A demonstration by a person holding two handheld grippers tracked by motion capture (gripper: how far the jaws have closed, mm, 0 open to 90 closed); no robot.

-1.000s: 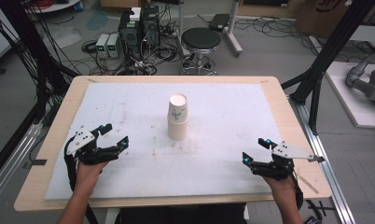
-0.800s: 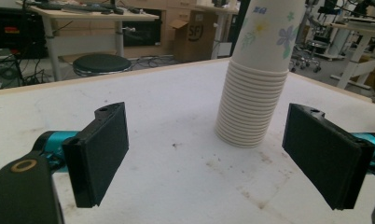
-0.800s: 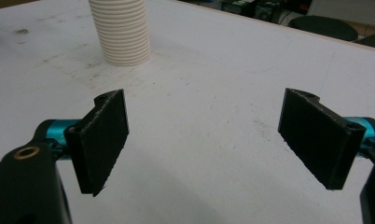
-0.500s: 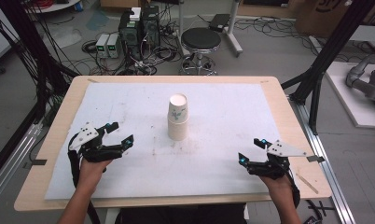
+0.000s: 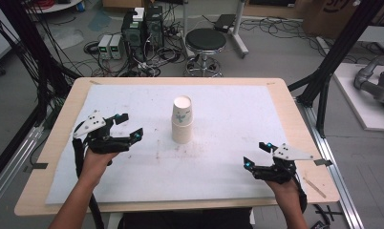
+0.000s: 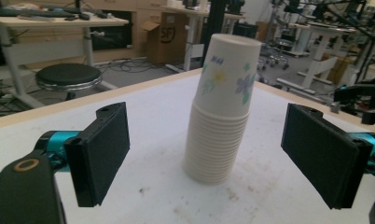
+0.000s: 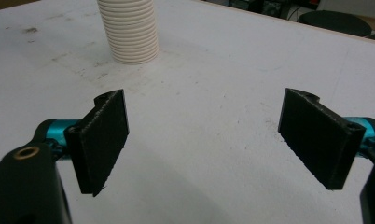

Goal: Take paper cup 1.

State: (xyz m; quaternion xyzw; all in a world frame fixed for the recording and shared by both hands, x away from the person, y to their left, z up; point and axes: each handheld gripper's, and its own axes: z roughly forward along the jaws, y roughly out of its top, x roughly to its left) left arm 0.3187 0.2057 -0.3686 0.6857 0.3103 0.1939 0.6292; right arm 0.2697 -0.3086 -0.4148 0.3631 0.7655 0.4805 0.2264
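Observation:
A stack of white paper cups (image 5: 182,119) with a flower print stands upside down in the middle of the white mat (image 5: 228,109). My left gripper (image 5: 131,125) is open, a short way left of the stack and lifted off the mat. Seen from the left gripper view, the cup stack (image 6: 222,107) rises ahead between the two spread jaws of the left gripper (image 6: 213,156). My right gripper (image 5: 257,153) is open near the front right of the mat, well clear of the stack. The right gripper view has the cup stack (image 7: 129,32) far off at the upper left, beyond the right gripper (image 7: 209,140).
The mat lies on a wooden table (image 5: 295,119). A black stool (image 5: 205,42) and boxes with cables (image 5: 142,24) stand on the floor behind the table. Black frame posts (image 5: 331,67) rise at the right side.
My left gripper has risen and moved forward and right toward the cup stack. My right gripper has shifted slightly left.

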